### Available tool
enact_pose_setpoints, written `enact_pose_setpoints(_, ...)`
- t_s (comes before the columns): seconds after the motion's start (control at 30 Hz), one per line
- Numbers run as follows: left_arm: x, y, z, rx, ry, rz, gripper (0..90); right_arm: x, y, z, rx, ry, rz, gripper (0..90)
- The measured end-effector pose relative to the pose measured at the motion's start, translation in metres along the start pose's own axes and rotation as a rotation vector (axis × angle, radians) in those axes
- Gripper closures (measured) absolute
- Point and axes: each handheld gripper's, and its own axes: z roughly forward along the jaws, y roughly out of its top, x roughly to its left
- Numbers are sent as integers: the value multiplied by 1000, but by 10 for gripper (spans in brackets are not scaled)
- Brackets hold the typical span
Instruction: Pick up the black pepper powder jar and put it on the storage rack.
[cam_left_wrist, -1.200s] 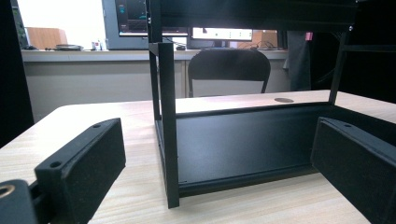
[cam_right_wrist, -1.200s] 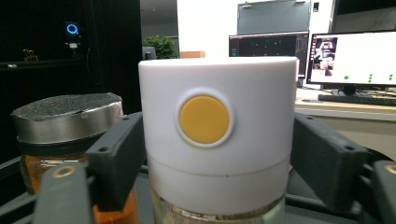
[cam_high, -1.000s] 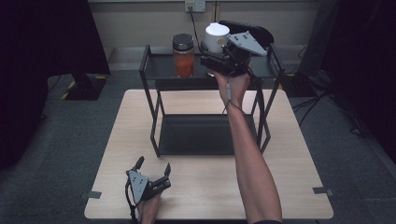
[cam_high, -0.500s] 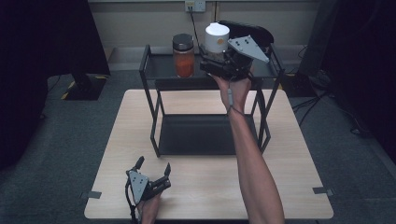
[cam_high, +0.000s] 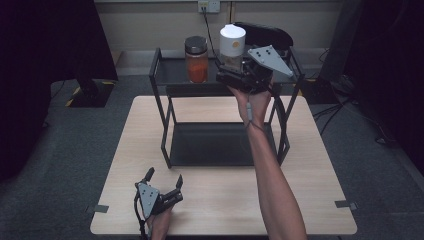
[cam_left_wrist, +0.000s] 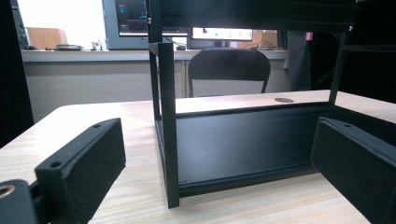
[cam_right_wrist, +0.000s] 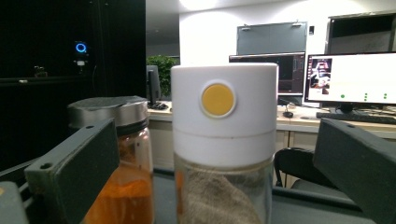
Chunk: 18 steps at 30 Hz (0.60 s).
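In the high view, a black two-tier rack (cam_high: 165, 120) stands at the table's (cam_high: 320, 165) far edge, upper centre of the frame; bare tabletop lies open below it. On its top shelf, the white-capped jar (cam_high: 232, 42) stands upright just right of an orange-filled jar (cam_high: 196, 60). The right gripper (cam_high: 235, 70) sits at the white-capped jar, jaws having just opened wide, the jar between them unpressed. At lower left, the left gripper (cam_high: 165, 180) rests on the table, jaws spread.

In the left gripper view, both wide jaws frame the rack's lower shelf (cam_left_wrist: 243, 140), holding nothing.

In the right gripper view, the white-capped jar (cam_right_wrist: 223, 140) fills the centre, gaps showing between it and either jaw; the orange-filled jar (cam_right_wrist: 116, 163) stands at left.
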Motion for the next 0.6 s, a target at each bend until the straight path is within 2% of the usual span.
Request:
enact_pose_setpoints(0.37, 0, 0, 0, 0, 0, 0, 25, 5, -6, -16, -19, -1, -18, 0)
enact_pose_setpoints(0.6, 0, 0, 0, 0, 0, 0, 24, 3, -10, -28, -27, 0, -5, 0)
